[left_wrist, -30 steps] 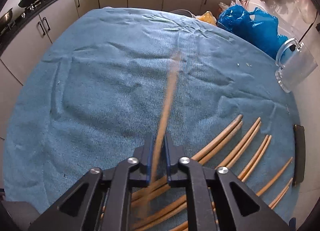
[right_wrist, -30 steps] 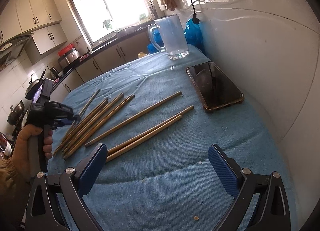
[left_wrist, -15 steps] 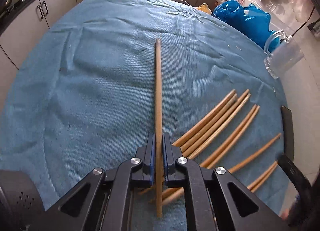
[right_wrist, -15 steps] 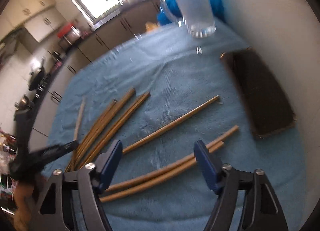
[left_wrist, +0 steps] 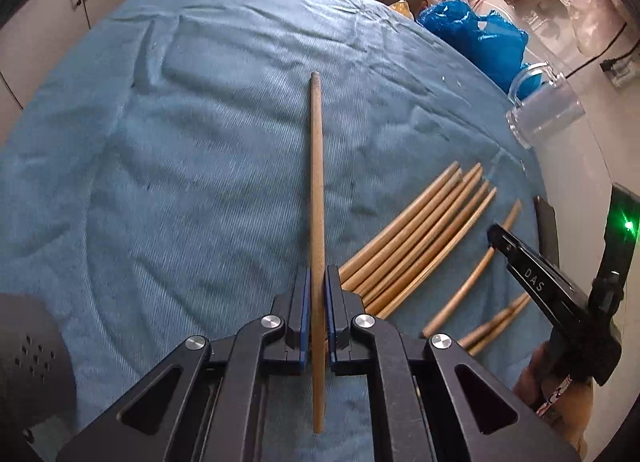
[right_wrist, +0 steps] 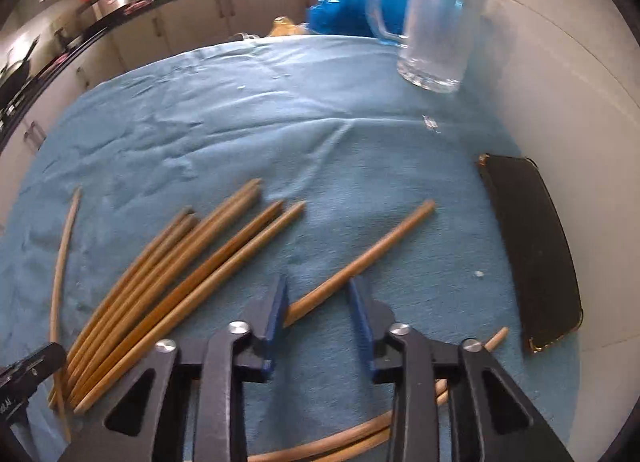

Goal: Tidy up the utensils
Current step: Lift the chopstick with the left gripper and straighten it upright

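2 grippers are at work over the blue cloth (left_wrist: 192, 149), each busy with a different chopstick. The left gripper (left_wrist: 317, 294) is clenched on 1 chopstick (left_wrist: 317, 189), gripping it near its near end so the long shaft points away toward the far side of the table. Just to its right lies the gathered bundle (left_wrist: 420, 242) of about 6 chopsticks, fanned side by side.

In the right wrist view, the right gripper (right_wrist: 320, 310) has its jaws spread apart, straddling a lone chopstick (right_wrist: 368, 254) that lies apart, to the right of the bundle (right_wrist: 172, 278). Its pads do not appear to touch the stick yet. 2 more sticks (right_wrist: 348, 434) lie under the gripper at the near edge, and a dark phone (right_wrist: 532, 246) rests at the far right by the wall, with a glass mug (right_wrist: 436, 21) at the far side.

Collecting the strays seems the step in hand. Next, the right jaws likely need to close on the lone stick, while the left lays its stick alongside the bundle, tips aligned.
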A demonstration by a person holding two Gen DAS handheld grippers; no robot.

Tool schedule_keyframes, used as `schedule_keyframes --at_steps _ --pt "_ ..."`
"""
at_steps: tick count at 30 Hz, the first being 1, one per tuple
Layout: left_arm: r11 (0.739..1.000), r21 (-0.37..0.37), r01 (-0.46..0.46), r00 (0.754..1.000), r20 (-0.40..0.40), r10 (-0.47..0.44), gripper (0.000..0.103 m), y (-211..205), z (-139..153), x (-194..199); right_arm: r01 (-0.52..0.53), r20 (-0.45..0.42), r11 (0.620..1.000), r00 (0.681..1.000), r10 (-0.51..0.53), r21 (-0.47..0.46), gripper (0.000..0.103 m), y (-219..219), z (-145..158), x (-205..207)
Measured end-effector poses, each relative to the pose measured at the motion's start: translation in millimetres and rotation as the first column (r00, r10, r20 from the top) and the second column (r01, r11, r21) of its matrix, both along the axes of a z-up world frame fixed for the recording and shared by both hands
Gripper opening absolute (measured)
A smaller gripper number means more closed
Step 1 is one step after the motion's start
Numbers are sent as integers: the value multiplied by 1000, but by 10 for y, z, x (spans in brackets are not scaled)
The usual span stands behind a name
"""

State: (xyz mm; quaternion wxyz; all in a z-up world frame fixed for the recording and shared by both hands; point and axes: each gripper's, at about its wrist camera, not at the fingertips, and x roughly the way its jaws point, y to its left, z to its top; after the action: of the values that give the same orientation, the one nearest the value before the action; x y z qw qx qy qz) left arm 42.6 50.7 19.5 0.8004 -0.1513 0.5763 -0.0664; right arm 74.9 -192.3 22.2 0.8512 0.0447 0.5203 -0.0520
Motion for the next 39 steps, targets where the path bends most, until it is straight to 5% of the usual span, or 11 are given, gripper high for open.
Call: schedule_keyframes --at_steps 3,8,14,22,26,29,35,39 --pt "1000 -26 -6 1000 -12 5 6 76 -19 -123 -92 9 996 996 92 5 23 116 10 -127" --pt "999 -41 9 1000 -25 -10 6 196 -22 -460 -262 -5 954 964 265 143 21 160 36 -467" --pt "998 -37 47 998 -34 -48 6 268 -19 -848 -329 -49 924 938 344 193 15 150 51 -852" --pt "994 54 99 995 -10 -98 7 267 53 -1031 -279 -70 944 953 294 175 16 22 67 -973" --pt "991 74 112 993 36 -115 7 253 219 -1078 -239 -70 957 965 253 163 33 -27 77 -906" --pt "991 75 112 991 58 -116 7 255 317 -1053 -214 -65 962 972 228 168 34 -91 97 -866" --pt "997 48 52 998 26 -53 7 281 272 -794 -180 -62 970 979 192 162 34 -140 103 -635" --pt "992 41 121 993 -15 -121 8 132 218 -870 -161 -66 972 982 175 172 34 -194 107 -526"
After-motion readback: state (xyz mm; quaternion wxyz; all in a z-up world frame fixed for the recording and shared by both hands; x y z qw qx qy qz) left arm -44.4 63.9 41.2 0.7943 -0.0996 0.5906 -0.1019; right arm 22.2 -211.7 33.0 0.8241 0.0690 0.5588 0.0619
